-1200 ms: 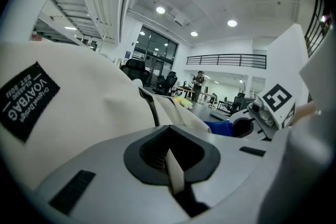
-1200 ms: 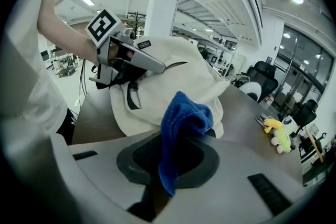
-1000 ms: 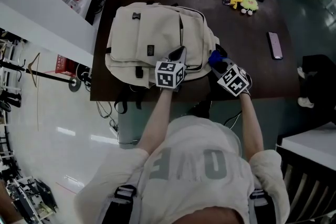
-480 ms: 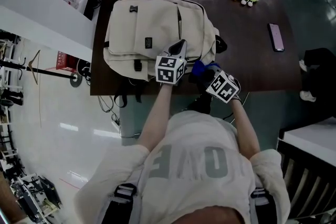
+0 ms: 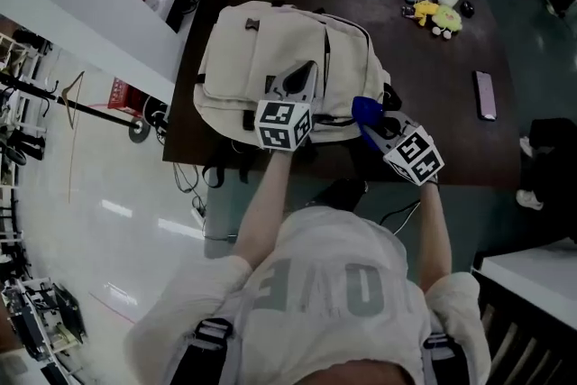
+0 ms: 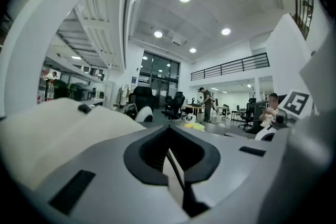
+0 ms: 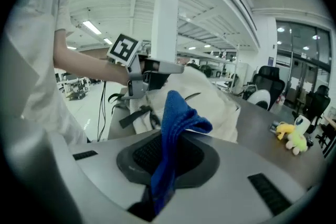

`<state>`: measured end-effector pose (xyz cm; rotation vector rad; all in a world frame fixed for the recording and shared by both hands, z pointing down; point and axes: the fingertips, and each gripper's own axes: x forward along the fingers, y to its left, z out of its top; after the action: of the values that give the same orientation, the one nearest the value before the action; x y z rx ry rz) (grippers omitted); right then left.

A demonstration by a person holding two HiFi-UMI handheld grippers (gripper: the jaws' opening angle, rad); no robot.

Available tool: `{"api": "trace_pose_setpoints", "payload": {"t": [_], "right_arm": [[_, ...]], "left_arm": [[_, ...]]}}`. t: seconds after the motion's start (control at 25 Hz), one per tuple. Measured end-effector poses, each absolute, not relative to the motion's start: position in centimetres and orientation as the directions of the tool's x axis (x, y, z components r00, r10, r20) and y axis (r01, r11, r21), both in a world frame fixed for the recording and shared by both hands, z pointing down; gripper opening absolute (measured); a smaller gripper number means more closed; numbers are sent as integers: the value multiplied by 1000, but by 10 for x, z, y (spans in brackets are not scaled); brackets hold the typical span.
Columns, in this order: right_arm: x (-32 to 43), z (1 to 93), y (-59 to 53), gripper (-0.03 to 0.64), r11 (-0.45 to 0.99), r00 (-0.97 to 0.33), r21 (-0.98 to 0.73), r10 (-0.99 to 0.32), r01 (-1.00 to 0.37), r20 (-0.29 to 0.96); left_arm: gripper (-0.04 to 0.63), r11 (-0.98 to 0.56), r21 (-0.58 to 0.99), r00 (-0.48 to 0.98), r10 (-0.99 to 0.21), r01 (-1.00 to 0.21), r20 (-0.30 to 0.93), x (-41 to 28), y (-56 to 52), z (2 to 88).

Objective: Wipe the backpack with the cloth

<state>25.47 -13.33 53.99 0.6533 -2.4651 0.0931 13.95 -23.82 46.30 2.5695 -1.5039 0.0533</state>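
Over the dark table (image 5: 433, 140), looking down from the head view, the cream backpack (image 5: 270, 59) lies flat on its back, filling the table's left half. The left gripper (image 5: 305, 75) sits over the bag's near edge, nose pointing across the front panel. To its right, the right gripper (image 5: 377, 127) carries the blue cloth (image 5: 365, 110) up by the bag's near right corner. The cloth is just beside the fabric there, maybe touching, and I can't call that from up here. A yellow plush toy (image 5: 437, 12) and a phone (image 5: 486, 95) lie well apart at the far right, out of play.

Now the left gripper view. The left gripper (image 6: 173, 165) has its jaws drawn together. A thin pale sliver shows along the seam, and I can't say whether that is bag fabric or the jaw's own face. The backpack (image 6: 58, 128) bulks up pale at the left.

Over to the right gripper view, and this one is plain. The right gripper (image 7: 163, 176) is clamped on the cloth (image 7: 176, 118), which stands up in a folded blue crest above the jaws. Beyond it the backpack (image 7: 210, 97) spreads, with the left gripper (image 7: 152, 68) resting at its near edge.

My read on progress: cloth in hand, bag laid out and seemingly steadied, so the set-up is done. The cloth is only at one corner, and nothing on the fabric shows what has been covered. I'd judge the broad front panel is yet to be wiped.
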Motion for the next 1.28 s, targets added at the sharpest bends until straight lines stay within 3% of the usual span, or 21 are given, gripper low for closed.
{"api": "trace_pose_setpoints", "payload": {"t": [0.24, 0.52, 0.68, 0.76, 0.92, 1.16, 1.28], "right_arm": [[265, 452, -227, 43, 844, -771, 134, -530, -519, 353], [229, 380, -343, 43, 872, -835, 329, -461, -363, 299], [188, 375, -418, 43, 881, -861, 379, -406, -282, 305], [155, 385, -451, 44, 902, -889, 371, -343, -222, 303], [75, 417, -496, 43, 960, -956, 269, -148, -78, 251], [5, 491, -512, 44, 928, -883, 264, 120, 262, 455], [-23, 511, -500, 44, 885, -832, 228, 253, 405, 494]], "left_arm": [[5, -409, 122, 414, -910, -904, 12, 96, -277, 406], [5, -338, 194, 346, -938, -921, 7, 65, -315, 403], [5, -324, 265, 319, -946, -908, -60, 57, -352, 387], [5, -348, 248, 342, -937, -904, -67, 62, -378, 382], [5, -311, 272, 337, -940, -911, 52, 60, -413, 410], [5, -352, 307, 410, -900, -884, 149, 73, -425, 429], [5, -324, 358, 401, -901, -876, 166, 67, -426, 434]]}}
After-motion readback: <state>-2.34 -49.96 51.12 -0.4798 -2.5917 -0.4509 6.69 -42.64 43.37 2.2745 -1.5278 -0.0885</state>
